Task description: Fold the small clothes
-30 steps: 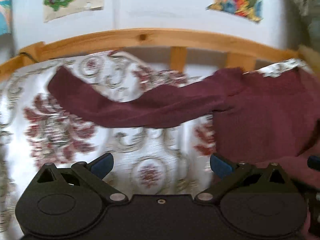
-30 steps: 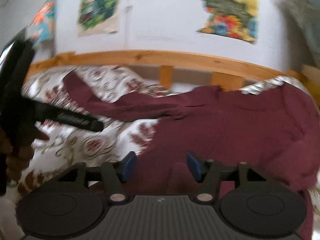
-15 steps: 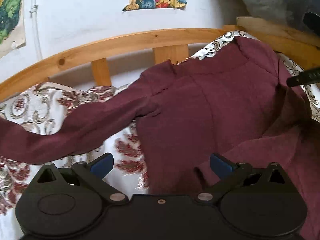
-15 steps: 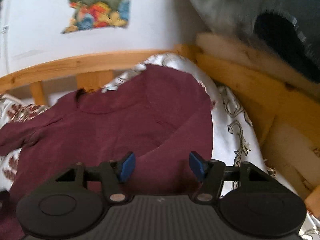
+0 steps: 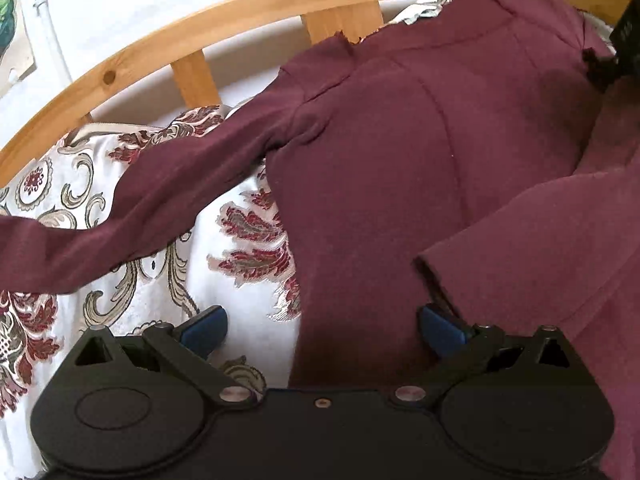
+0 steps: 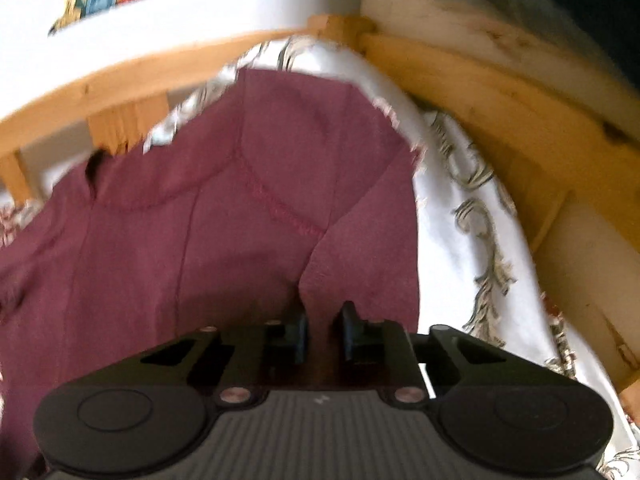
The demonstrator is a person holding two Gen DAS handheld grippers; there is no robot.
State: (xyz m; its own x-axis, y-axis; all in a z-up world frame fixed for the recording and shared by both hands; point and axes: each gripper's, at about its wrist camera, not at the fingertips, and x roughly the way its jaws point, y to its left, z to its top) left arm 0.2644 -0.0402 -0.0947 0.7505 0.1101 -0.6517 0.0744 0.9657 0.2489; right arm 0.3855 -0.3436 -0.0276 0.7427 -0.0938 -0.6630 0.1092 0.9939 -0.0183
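Fold status: right sleeve in, left sleeve still out

Maroon top [image 5: 380, 152] lies flat on the patterned bedspread [image 5: 132, 304], neck toward the wooden rail [image 5: 192, 28]. We have the right sleeve [image 5: 560, 232] already laid across the body. Right gripper [image 6: 323, 332] has just been closing and now pinches a fold of that fabric. Left gripper [image 5: 322, 326] stands wide open, holding nothing, over the near hem. Left sleeve [image 5: 132, 208] remains stretched out; body folds not yet done.

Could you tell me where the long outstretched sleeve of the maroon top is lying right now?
In the left wrist view, the sleeve stretches leftward from the maroon top across the floral bedspread, below the wooden rail.
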